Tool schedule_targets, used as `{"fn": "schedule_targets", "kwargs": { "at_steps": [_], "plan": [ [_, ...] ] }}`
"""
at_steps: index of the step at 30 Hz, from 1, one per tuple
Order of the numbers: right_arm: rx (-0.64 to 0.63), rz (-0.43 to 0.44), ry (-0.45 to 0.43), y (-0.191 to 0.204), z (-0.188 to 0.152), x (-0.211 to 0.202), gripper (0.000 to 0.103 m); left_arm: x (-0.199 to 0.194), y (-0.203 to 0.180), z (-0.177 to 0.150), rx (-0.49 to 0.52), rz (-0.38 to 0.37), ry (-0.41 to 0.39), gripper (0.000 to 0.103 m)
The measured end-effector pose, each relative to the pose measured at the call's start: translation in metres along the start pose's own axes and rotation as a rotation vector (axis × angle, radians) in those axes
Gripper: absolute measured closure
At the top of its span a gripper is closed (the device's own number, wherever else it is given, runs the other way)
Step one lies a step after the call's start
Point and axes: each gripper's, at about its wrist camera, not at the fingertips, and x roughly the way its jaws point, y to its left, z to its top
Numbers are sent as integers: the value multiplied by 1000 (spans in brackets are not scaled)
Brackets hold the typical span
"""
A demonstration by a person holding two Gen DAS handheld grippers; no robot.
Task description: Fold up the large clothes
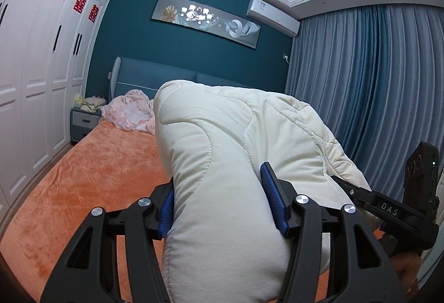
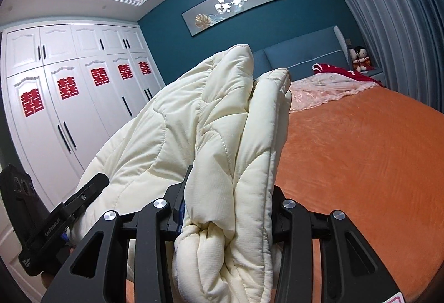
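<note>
I have a big cream quilted coat (image 1: 222, 153) held up in the air above the bed (image 1: 91, 178). My left tongs (image 1: 222, 208) squeeze one thick puffy fold of it between the blue pads (image 1: 273, 203). My right tongs (image 2: 227, 208) squeeze another bunched fold of the same coat (image 2: 194, 120). Both tongs are partly closed, stopped by the fat cloth. In the left view the right tongs (image 1: 388, 208) show at the right edge, just beside the coat.

The bed has a fuzzy orange cover (image 2: 360, 158), flat and smooth. A pink blanket (image 1: 130, 111) lies crumpled at the far end, near the blue headboard (image 1: 155, 75). A red cloth (image 2: 341, 71) lies past the pink one in the right view, and two small dolls (image 2: 359, 57) sit in the corner by it.

A small grey night stand (image 1: 84, 122) stands beside the bed. White wardrobe doors (image 2: 69, 109) with red paper signs (image 2: 32, 104) fill one side of the room. The far wall is dark teal, with a long picture (image 1: 205, 20) and a white air conditioner (image 1: 273, 16). Blue curtains (image 1: 366, 75) hang on the other side.
</note>
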Motion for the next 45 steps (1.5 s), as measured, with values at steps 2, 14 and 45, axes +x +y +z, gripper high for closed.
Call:
{"fn": "schedule_targets", "kwargs": {
  "at_steps": [2, 14, 45],
  "plan": [
    [-16, 13, -1, 11, -2, 13, 63, 5, 17, 4, 1, 13, -6, 49],
    [-39, -6, 86, 17, -24, 122, 63, 87, 97, -27, -36, 63, 58, 49],
    [185, -192, 512, -112, -225, 267, 40, 214, 188, -253, -192, 228, 548, 37]
  ]
}}
